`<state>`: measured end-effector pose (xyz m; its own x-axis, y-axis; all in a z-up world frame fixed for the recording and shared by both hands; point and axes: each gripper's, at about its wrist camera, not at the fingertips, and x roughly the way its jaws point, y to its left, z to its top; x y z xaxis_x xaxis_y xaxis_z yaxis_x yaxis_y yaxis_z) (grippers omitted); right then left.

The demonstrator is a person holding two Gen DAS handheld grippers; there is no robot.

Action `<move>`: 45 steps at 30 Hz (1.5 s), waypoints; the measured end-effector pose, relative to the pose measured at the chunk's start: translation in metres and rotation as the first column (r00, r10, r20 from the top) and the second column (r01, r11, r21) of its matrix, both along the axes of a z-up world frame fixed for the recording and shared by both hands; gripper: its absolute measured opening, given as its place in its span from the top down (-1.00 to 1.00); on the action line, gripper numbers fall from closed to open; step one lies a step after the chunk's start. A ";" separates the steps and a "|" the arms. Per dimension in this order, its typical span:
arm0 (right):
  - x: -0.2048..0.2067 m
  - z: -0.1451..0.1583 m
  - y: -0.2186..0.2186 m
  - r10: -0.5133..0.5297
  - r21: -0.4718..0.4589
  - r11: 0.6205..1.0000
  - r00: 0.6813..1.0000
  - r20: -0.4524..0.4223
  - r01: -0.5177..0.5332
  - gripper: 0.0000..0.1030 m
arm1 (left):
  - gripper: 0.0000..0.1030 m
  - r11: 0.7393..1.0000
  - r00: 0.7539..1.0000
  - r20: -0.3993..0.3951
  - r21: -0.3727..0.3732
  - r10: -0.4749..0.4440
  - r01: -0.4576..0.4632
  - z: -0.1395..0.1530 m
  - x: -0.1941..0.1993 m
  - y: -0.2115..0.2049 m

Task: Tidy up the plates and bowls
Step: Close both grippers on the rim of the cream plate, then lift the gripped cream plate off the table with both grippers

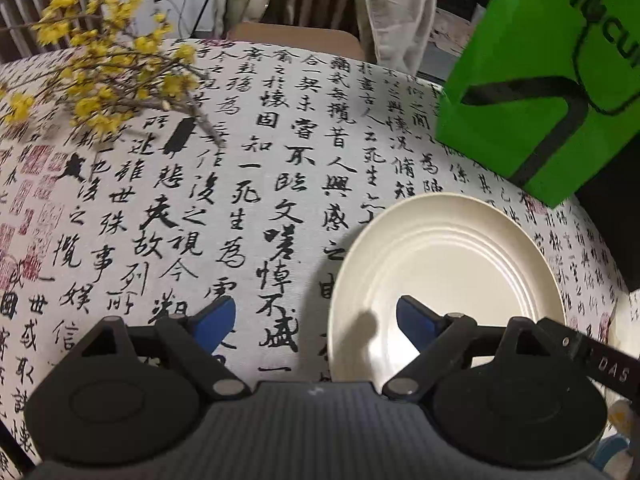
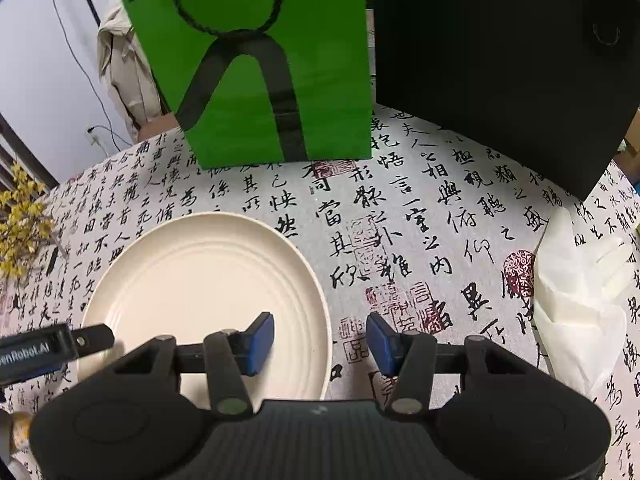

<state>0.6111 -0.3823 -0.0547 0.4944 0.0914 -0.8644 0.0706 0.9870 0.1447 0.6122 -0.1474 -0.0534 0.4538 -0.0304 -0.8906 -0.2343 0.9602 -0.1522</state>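
On a table covered by a cloth printed with black calligraphy and red seals lies one cream plate, flat, with concentric ridges around its well. Left wrist view: the left gripper hangs above the plate's near left edge; its blue pads stand spread, one over bare cloth, the other over the plate's surface, so that the rim lies between them. No pad visibly presses on the rim. Right wrist view: the right gripper hangs over the plate's near right edge; its pads stand closer together than the left pair, one above the plate, the other above the cloth, the rim between them and not visibly pinched. Whether either pad touches the plate cannot be told. Part of the left gripper's finger enters this view at the plate's left side.

Behind the plate stands a green paper bag with black cord handles; beside it, to the right, a black box. A branch of yellow blossoms reaches over the cloth's far left. A crumpled white glove lies at the right, well apart from the plate.
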 end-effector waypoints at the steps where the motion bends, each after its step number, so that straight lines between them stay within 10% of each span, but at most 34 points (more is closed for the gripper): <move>1: 0.001 -0.001 -0.001 -0.005 0.005 1.000 1.000 -0.003 0.005 0.14 | -0.59 1.000 1.000 -0.004 0.002 -0.005 0.005 -0.001 0.001 -0.001; 5: 0.002 -0.007 -0.004 -0.016 0.028 0.999 1.000 -0.015 0.017 0.48 | -0.37 1.000 1.000 -0.001 -0.003 -0.022 0.022 -0.005 0.004 -0.002; 12: 0.002 -0.010 -0.005 -0.013 0.035 0.999 1.000 -0.014 0.014 0.48 | 0.00 0.999 0.999 0.015 0.012 -0.037 0.037 -0.004 0.005 -0.002; 26: 0.002 -0.009 0.007 0.040 0.001 0.999 0.999 -0.006 -0.040 0.48 | 0.02 0.997 0.998 0.029 0.044 -0.061 0.060 -0.004 0.004 -0.008; 32: 0.001 -0.009 0.008 0.056 0.010 0.998 0.998 0.012 -0.056 0.59 | 0.63 0.995 0.994 0.046 0.032 -0.096 0.095 -0.003 0.004 -0.013; 45: -0.006 0.003 0.012 0.071 -0.008 0.997 0.995 0.074 -0.071 0.74 | 0.62 0.994 0.994 0.055 0.064 -0.091 0.087 0.001 0.001 -0.011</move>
<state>0.6052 -0.3706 -0.0520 0.5493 0.1241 -0.8264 -0.0102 0.9898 0.1419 0.6135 -0.1589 -0.0528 0.5028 -0.0192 -0.8642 -0.1397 0.9848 -0.1032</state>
